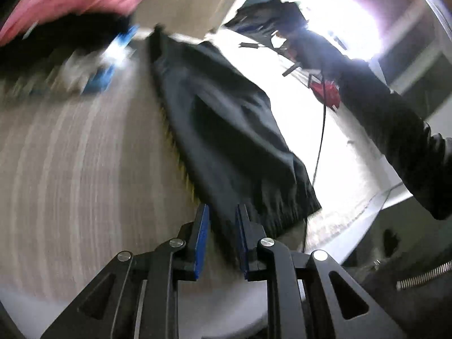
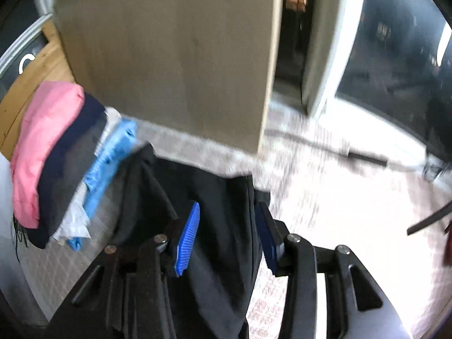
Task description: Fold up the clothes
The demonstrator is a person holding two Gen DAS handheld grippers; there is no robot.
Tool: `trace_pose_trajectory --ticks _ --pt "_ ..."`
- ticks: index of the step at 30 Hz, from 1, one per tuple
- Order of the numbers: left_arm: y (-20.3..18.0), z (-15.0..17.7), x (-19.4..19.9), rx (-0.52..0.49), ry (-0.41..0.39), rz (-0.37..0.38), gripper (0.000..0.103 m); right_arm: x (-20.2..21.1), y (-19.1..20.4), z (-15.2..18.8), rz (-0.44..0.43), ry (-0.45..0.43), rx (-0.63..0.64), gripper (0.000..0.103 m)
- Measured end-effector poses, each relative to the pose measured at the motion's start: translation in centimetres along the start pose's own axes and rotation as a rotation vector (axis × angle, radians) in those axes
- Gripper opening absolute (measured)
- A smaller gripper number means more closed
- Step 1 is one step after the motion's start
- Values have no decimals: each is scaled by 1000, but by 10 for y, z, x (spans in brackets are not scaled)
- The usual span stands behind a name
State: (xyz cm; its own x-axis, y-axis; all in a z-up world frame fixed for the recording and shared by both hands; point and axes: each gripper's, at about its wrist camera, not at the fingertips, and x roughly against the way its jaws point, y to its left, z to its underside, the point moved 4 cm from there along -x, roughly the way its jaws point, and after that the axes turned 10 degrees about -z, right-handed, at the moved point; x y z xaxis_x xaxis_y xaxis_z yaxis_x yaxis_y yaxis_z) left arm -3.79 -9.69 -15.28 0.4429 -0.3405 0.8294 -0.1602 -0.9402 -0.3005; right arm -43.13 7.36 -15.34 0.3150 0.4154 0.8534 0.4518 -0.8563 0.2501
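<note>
The left hand-held gripper (image 1: 222,220) is matte black, built of angular link arms with triangular cut-outs, pinned by round silver screws. Its two fingers carry flat blue pads (image 1: 202,240) on their inner faces. The right hand-held gripper (image 2: 227,226) is the same make: black links, silver pins, and blue pads (image 2: 188,237) (here the fine ribbing shows clearly). A coiled steel spring (image 1: 423,276) sits at the left one's side. The person's arm wears a dark sleeve (image 1: 395,118).
</note>
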Motion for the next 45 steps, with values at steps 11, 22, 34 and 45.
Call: trace_pose_trajectory --ticks 11,22,34,45 --pt "20 -113 -117 -131 113 -38 17 -60 -38 -12 40 23 13 40" --pt "34 -126 -127 -178 138 -63 16 -32 -59 -22 29 -16 -9 28" --pt "31 -177 -128 -211 74 -147 17 -16 -33 16 -109 33 -31 39" --pt "19 -87 -37 -162 114 -47 28 145 -12 142 -240 -18 -118 43"
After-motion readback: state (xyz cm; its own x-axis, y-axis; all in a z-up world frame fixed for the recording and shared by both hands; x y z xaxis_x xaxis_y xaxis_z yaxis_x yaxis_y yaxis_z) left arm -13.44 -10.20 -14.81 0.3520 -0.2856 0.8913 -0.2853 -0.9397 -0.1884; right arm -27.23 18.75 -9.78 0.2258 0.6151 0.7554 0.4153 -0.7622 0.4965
